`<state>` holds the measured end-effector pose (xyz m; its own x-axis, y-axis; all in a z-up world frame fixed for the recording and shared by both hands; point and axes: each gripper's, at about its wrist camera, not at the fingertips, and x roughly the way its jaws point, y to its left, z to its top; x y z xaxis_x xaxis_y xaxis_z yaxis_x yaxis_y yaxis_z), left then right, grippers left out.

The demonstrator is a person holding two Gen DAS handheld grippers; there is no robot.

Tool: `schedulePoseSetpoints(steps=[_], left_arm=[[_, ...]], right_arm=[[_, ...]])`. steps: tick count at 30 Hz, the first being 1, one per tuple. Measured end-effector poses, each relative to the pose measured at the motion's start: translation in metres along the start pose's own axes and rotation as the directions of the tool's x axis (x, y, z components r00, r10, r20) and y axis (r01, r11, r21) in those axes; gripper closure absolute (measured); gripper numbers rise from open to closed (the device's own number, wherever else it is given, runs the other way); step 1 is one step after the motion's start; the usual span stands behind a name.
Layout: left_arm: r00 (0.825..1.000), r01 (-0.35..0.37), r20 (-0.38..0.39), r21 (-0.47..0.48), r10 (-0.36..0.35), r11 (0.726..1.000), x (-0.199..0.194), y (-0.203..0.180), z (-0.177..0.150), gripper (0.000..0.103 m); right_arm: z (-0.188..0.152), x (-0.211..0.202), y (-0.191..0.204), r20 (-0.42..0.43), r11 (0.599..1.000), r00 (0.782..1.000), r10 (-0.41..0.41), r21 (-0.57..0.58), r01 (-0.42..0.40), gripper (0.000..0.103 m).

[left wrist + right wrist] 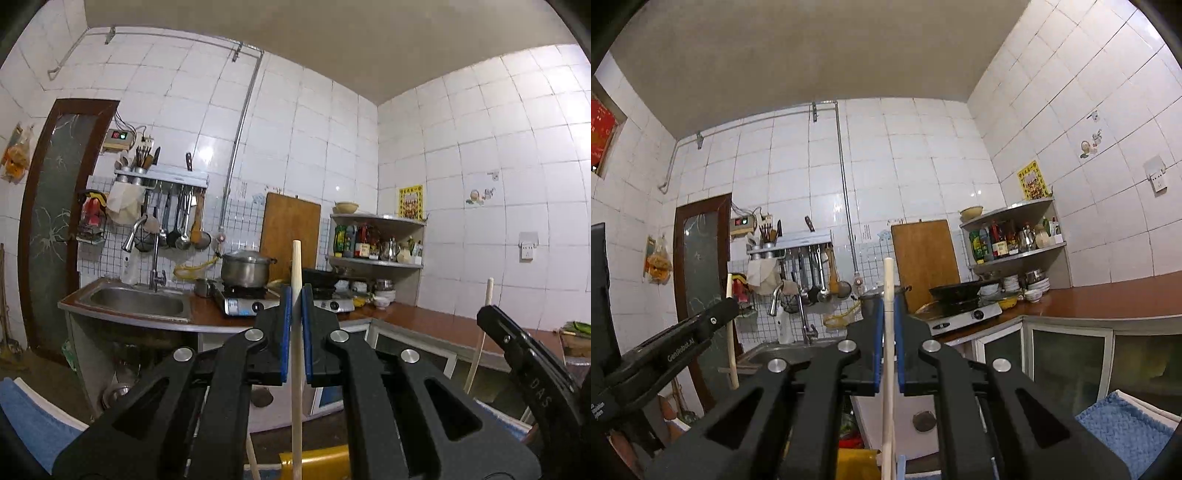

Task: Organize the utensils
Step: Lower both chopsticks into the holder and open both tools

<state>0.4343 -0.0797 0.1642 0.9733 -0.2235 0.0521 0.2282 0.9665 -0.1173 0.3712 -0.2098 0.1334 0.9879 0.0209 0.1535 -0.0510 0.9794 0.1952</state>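
a: how many grippers and sticks?
b: two grippers, left gripper and right gripper; two wooden sticks, one in each.
a: and on the counter?
b: one pot, one cutting board, two stoves.

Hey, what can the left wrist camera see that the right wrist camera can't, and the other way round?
Only the left wrist view shows the whole stainless steel sink basin and the full lidded steel pot on its burner. Only the right wrist view shows the red window panel high on the left wall. Both show the upright wooden cutting board and the corner shelf of bottles. Each view shows its own tool, left tool and right tool, closed on a pale wooden chopstick.
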Motion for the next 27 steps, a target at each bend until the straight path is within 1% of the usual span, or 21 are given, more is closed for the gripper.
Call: schedulePoseSetpoints(steps=[3,6,8,10,14,17,18,19,20,22,23,24,25,26,27], left_arm=[[0.999,0.011,-0.038,-0.023,-0.012,1.000,0.005,0.008,-0.013,0.099],[0.995,0.018,-0.094,-0.033,-0.021,0.999,0.009,0.012,-0.028,0.099],[0.994,0.019,-0.110,-0.021,-0.021,1.000,0.009,0.013,-0.037,0.099],[0.989,0.023,-0.147,-0.009,-0.024,1.000,0.011,0.014,-0.047,0.099],[0.971,0.032,-0.237,0.007,-0.029,0.999,0.018,0.016,-0.061,0.099],[0.958,0.032,-0.284,0.027,-0.023,0.999,0.016,0.017,-0.069,0.099],[0.952,0.026,-0.307,0.037,-0.013,0.999,0.016,0.018,-0.071,0.099],[0.946,0.025,-0.324,0.039,-0.011,0.999,0.016,0.019,-0.072,0.099],[0.936,0.030,-0.351,0.033,-0.017,0.999,0.016,0.022,-0.072,0.099],[0.922,0.037,-0.385,0.008,-0.031,0.999,0.013,0.028,-0.067,0.098],[0.916,0.037,-0.399,-0.005,-0.036,0.999,0.009,0.031,-0.063,0.098],[0.910,0.036,-0.412,-0.011,-0.037,0.999,0.007,0.033,-0.059,0.093],[0.901,0.035,-0.431,-0.021,-0.040,0.999,0.003,0.037,-0.054,0.084],[0.897,0.031,-0.441,-0.025,-0.039,0.999,-0.001,0.039,-0.049,0.078],[0.889,0.019,-0.457,-0.017,-0.025,1.000,-0.008,0.042,-0.043,0.066]], right_arm=[[-0.010,0.004,0.001,-0.030,1.000,1.000,0.004,-0.012,-0.004,0.097],[-0.020,0.007,-0.001,-0.069,1.000,0.998,0.013,-0.015,-0.014,0.097],[-0.028,0.011,-0.002,-0.115,0.999,0.993,0.031,-0.017,-0.033,0.097],[-0.035,0.013,-0.001,-0.155,0.999,0.988,0.027,-0.036,-0.033,0.097],[-0.048,0.016,-0.002,-0.233,0.998,0.972,0.024,-0.049,-0.036,0.097],[-0.054,0.021,-0.004,-0.301,0.999,0.953,0.030,-0.032,-0.041,0.096],[-0.056,0.022,-0.004,-0.316,0.999,0.949,0.025,-0.032,-0.037,0.095],[-0.058,0.025,-0.005,-0.351,0.999,0.936,0.025,-0.030,-0.038,0.095],[-0.058,0.026,-0.005,-0.376,0.999,0.926,0.025,-0.026,-0.037,0.094],[-0.054,0.024,-0.007,-0.396,0.999,0.918,0.031,-0.014,-0.040,0.076],[-0.049,0.020,-0.007,-0.397,0.999,0.918,0.026,-0.009,-0.032,0.052],[-0.044,0.015,-0.007,-0.391,1.000,0.920,0.013,-0.014,-0.020,0.044],[-0.040,0.012,-0.007,-0.397,1.000,0.918,0.012,-0.019,-0.022,0.044],[-0.035,0.009,-0.006,-0.415,1.000,0.910,0.012,-0.021,-0.023,0.044],[-0.030,0.006,-0.006,-0.444,1.000,0.896,0.013,-0.015,-0.022,0.044]])
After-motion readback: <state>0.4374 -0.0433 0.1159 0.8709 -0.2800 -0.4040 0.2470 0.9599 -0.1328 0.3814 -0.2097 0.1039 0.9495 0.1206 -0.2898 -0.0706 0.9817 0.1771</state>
